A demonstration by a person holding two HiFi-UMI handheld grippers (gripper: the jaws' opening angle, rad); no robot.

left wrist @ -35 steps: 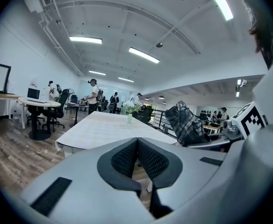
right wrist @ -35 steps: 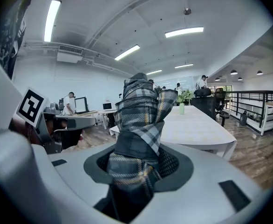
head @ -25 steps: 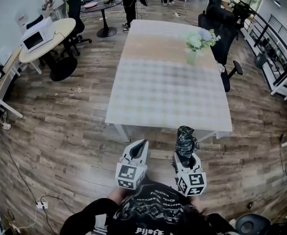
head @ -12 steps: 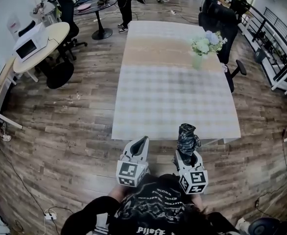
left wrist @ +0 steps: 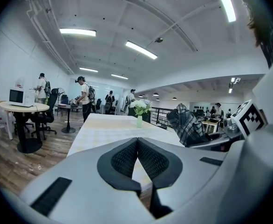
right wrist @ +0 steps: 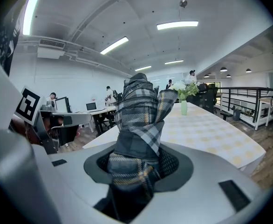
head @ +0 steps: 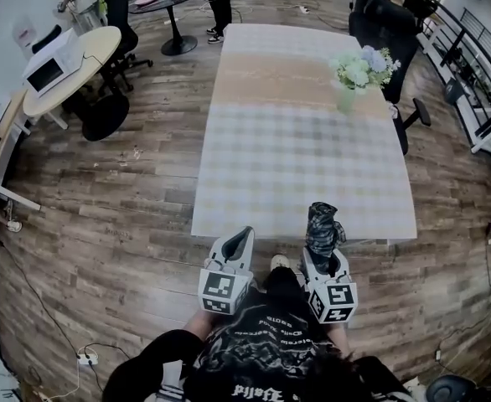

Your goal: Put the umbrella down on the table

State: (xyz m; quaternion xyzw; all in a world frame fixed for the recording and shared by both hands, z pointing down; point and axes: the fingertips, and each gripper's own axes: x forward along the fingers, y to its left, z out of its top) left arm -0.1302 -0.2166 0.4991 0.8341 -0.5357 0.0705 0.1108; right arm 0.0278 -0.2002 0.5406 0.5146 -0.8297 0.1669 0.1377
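The right gripper (head: 323, 254) has its fingers clamped on the umbrella (head: 322, 227), near the surface (head: 304, 141) edge; the left gripper (head: 244, 241) has its fingers together, empty. Let go too soon, it would fall to the floor (head: 103, 224).

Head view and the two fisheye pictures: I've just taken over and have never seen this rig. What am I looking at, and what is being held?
There is no robot arm: a person holds a two-jaw gripper in each hand. The head view comes from a camera on the person's head, looking steeply down. The other two pictures come from a camera on each gripper, looking along its jaws. The left gripper has its jaws together on nothing. The right gripper is clamped on a folded plaid umbrella, which sticks out past the jaws. The person stands at the near edge of a long table with a pale checked top. All I see on it is a vase of flowers, far right. The umbrella is not yet set down.
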